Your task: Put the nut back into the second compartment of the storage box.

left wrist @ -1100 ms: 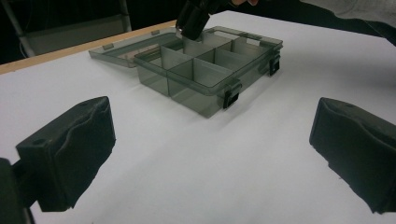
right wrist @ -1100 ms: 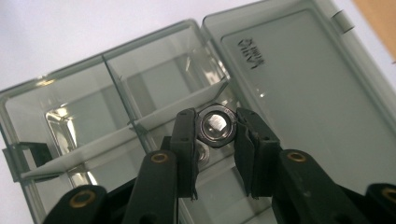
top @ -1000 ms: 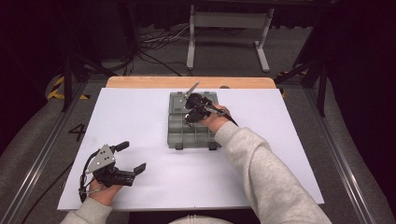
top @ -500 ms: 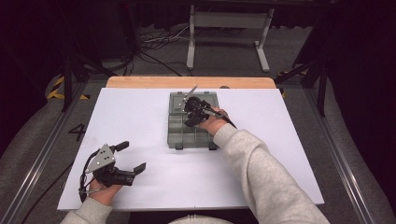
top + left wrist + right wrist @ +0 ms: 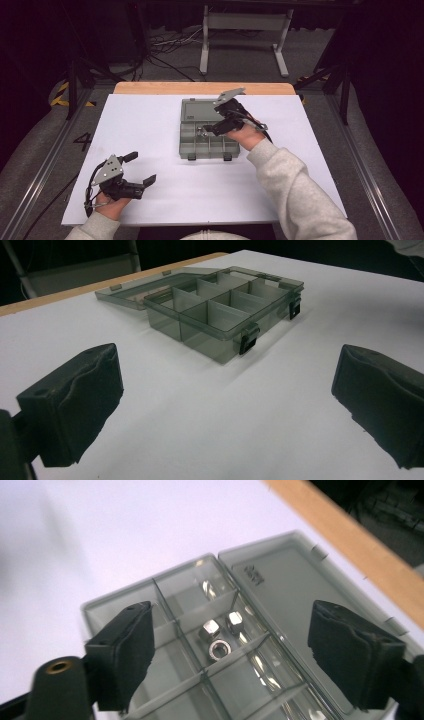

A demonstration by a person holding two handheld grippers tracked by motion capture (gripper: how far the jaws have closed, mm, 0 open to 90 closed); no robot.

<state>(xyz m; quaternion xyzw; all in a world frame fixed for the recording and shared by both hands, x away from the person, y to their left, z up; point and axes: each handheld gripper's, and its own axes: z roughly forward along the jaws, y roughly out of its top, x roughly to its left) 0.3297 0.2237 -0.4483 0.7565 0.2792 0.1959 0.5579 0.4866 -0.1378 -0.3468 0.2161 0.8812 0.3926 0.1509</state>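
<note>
A grey see-through compartment box (image 5: pixel 191 141) lies mid-table with its lid (image 5: pixel 197 109) flat open on the far side. In the right gripper view, three metal nuts (image 5: pixel 220 632) rest in one compartment of the box (image 5: pixel 165 690). My right gripper (image 5: pixel 214 128) hovers over the box's right half. Its jaws have just been opening and now stand wide apart (image 5: pixel 235 647) with nothing between them. My left gripper (image 5: pixel 140 168) rests at the near left, open and empty (image 5: pixel 225 400). It faces the box (image 5: pixel 215 310) from a distance.
A white sheet (image 5: pixel 150 125) covers the table, with a wooden strip (image 5: pixel 200 88) along the far edge. A metal stand (image 5: pixel 245 30) and cables lie on the floor beyond. Bare sheet spreads between the box and the left gripper.
The right gripper has lifted and drawn back to the right from the box's far compartments, and its jaws have opened. The left gripper has stayed put.
</note>
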